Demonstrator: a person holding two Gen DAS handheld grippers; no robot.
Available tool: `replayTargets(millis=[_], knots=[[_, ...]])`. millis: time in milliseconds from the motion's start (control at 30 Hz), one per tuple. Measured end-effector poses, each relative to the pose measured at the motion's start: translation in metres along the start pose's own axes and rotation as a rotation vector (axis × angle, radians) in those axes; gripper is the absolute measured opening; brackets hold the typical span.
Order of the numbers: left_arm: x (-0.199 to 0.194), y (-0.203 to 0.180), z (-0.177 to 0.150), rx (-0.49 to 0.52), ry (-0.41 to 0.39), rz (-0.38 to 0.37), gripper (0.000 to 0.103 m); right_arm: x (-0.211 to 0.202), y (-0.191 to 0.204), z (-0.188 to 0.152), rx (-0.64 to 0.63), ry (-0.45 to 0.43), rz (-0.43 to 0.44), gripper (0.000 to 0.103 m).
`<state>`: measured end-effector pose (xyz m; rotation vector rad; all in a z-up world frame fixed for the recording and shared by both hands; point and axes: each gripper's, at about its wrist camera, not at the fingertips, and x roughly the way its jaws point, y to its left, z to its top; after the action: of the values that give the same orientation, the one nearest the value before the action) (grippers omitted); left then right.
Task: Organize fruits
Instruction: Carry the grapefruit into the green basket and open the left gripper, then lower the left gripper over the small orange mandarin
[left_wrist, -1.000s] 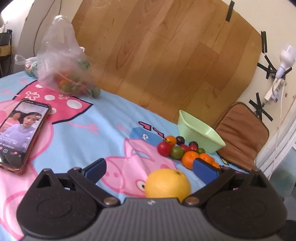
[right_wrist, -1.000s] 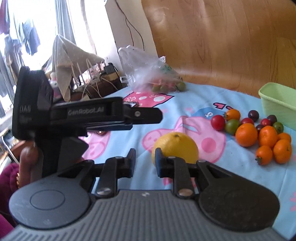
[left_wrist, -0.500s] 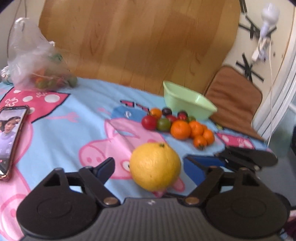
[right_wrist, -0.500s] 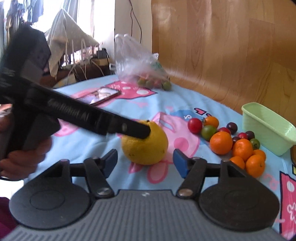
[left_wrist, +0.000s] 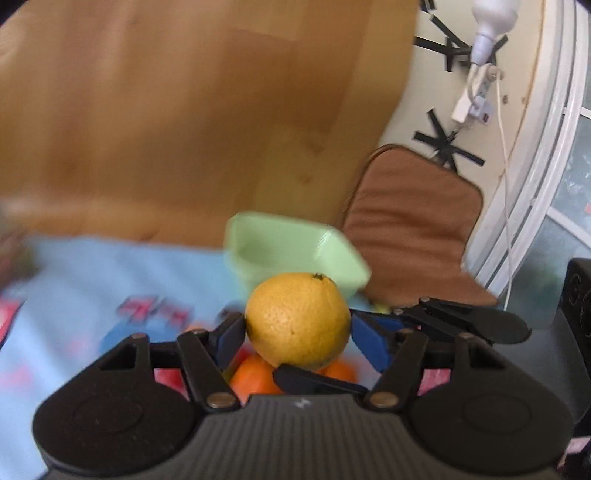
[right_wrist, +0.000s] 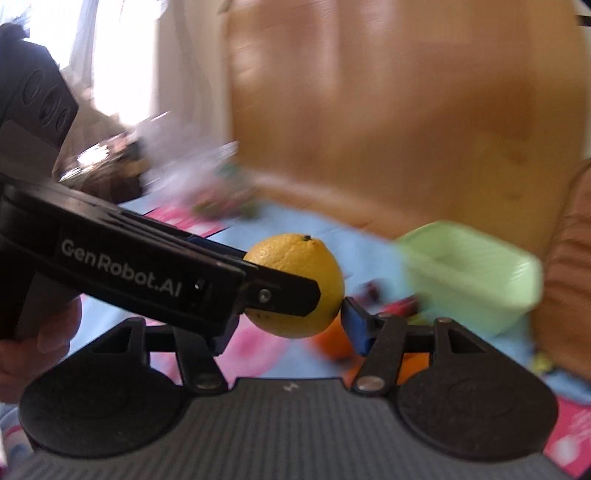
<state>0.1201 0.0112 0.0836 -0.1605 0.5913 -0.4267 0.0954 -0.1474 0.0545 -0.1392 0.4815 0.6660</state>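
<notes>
A large yellow orange (left_wrist: 297, 319) is held off the table between both grippers. My left gripper (left_wrist: 297, 334) is shut on it, blue pads against its sides. My right gripper (right_wrist: 291, 321) also closes on the same orange (right_wrist: 295, 284), coming in from the right in the left wrist view. The light green basket (left_wrist: 295, 254) stands just behind the orange and shows in the right wrist view (right_wrist: 469, 273). Small oranges (left_wrist: 255, 376) and tomatoes lie below, mostly hidden.
A blue cartoon tablecloth (left_wrist: 110, 295) covers the table. A brown chair cushion (left_wrist: 410, 221) sits to the right of the basket. A wooden board (left_wrist: 184, 110) stands behind. A blurred plastic bag of fruit (right_wrist: 221, 192) lies far left.
Both grippers closed on the large orange and lifted it off the cloth, moving it toward the green basket. The views are now motion-blurred.
</notes>
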Motion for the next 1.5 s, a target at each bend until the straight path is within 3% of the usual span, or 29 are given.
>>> replayTargets(millis=[100,200,367,500,600,767,833,900,967,1100,1200,1300,1367,1433,1500], knots=[[0.048,-0.018,0.032,0.029,0.017,-0.021,0.065,0.009,-0.041,0.013,0.001,-0.009,-0.116,0.063],[0.100,-0.024,0.053,0.006,0.063,-0.041,0.065,0.026,-0.084,0.018,0.060,0.026,-0.173,0.063],[0.157,-0.025,0.052,-0.020,0.155,-0.027,0.065,0.051,-0.121,0.008,0.099,0.083,-0.221,0.063],[0.168,-0.029,0.048,-0.004,0.164,-0.007,0.069,0.062,-0.134,0.004,0.084,0.069,-0.254,0.063],[0.151,-0.027,0.048,-0.019,0.145,-0.024,0.069,0.058,-0.140,0.000,0.105,0.037,-0.261,0.065],[0.073,-0.012,0.036,-0.046,0.041,-0.031,0.071,0.018,-0.137,-0.006,0.199,-0.039,-0.239,0.064],[0.037,-0.009,0.015,-0.024,0.005,0.032,0.071,-0.003,-0.125,-0.016,0.227,-0.051,-0.197,0.059],[0.011,-0.008,-0.011,-0.019,-0.019,0.073,0.071,-0.016,-0.114,-0.027,0.247,-0.040,-0.155,0.042],[-0.005,-0.009,-0.039,-0.021,-0.019,0.109,0.069,-0.025,-0.100,-0.039,0.279,-0.026,-0.114,0.036],[-0.018,-0.020,-0.080,0.004,-0.013,0.138,0.067,-0.026,-0.077,-0.049,0.298,-0.013,-0.072,0.036],[-0.018,-0.035,-0.094,0.087,-0.015,0.172,0.067,-0.017,-0.070,-0.050,0.324,0.007,-0.066,0.037],[-0.011,-0.049,-0.099,0.188,-0.024,0.225,0.068,-0.011,-0.065,-0.052,0.335,0.020,-0.070,0.038],[-0.006,-0.055,-0.098,0.216,-0.025,0.222,0.068,-0.011,-0.066,-0.055,0.345,0.014,-0.075,0.044],[0.001,-0.061,-0.095,0.238,-0.025,0.213,0.067,-0.011,-0.068,-0.056,0.359,0.016,-0.063,0.044],[0.004,-0.063,-0.097,0.252,-0.009,0.195,0.050,-0.009,-0.072,-0.057,0.382,0.029,-0.031,0.045]])
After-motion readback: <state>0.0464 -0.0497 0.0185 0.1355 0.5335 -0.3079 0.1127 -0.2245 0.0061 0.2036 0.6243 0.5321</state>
